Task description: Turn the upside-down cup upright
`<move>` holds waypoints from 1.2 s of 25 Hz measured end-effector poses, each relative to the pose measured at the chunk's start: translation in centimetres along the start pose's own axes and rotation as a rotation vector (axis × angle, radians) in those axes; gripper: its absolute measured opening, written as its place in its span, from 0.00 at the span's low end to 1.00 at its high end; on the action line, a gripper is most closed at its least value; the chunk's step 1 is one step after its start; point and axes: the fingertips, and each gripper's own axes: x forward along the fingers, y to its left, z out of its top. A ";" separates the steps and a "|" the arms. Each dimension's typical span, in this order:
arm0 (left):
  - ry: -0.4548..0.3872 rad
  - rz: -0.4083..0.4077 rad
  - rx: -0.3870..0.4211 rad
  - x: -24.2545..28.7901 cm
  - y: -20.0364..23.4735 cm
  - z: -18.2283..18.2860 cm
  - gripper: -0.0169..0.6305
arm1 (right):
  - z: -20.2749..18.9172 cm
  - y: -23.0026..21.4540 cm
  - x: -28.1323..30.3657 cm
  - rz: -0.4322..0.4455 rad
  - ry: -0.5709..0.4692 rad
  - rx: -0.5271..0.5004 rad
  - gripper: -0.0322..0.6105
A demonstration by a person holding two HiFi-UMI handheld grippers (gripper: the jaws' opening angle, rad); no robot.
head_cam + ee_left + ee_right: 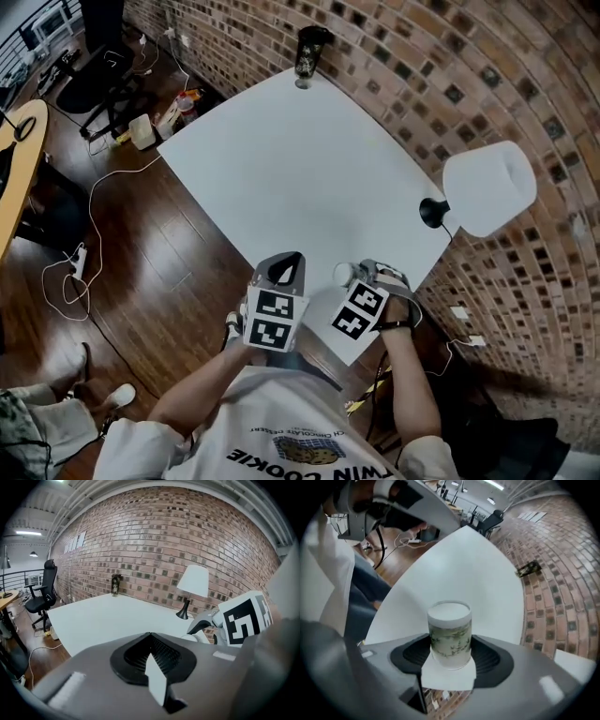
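A pale cup with a green leaf pattern [450,634] sits between the jaws of my right gripper [449,660], which is shut on it. A flat white end of the cup faces away from the camera. In the head view the cup [344,273] is a small white round at the near corner of the white table [281,159], just ahead of the right gripper [358,276]. My left gripper [284,265] hovers beside it to the left. Its jaws [152,656] are shut with nothing in them.
A white-shaded lamp [487,187] with a black base stands at the table's right edge by the brick wall. A dark tumbler [309,52] stands at the far corner. An office chair [103,75] and cables [84,244] are on the wooden floor to the left.
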 end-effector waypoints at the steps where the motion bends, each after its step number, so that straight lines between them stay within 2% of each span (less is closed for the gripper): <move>1: 0.001 0.001 -0.008 0.0 0.8 -0.1 0.04 | -0.1 0.1 0.3 0.019 0.052 -0.028 0.47; 4: 0.004 0.000 -0.025 0.1 2.5 -0.3 0.04 | 0.4 0.0 1.2 0.062 0.150 -0.074 0.47; 8: 0.009 -0.011 -0.052 -0.2 3.7 -0.6 0.04 | 1.6 -0.3 1.8 0.064 0.174 -0.056 0.47; 21: 0.021 -0.008 -0.068 0.1 4.9 -0.7 0.04 | 3.6 -0.7 2.7 -0.008 0.121 -0.086 0.47; 25: 0.017 -0.007 -0.057 0.0 4.6 -0.6 0.04 | 3.5 -0.9 2.5 -0.034 0.083 -0.060 0.48; 30: 0.021 -0.017 -0.042 0.1 3.8 -0.6 0.04 | 2.9 -0.9 1.4 -0.044 0.010 0.034 0.48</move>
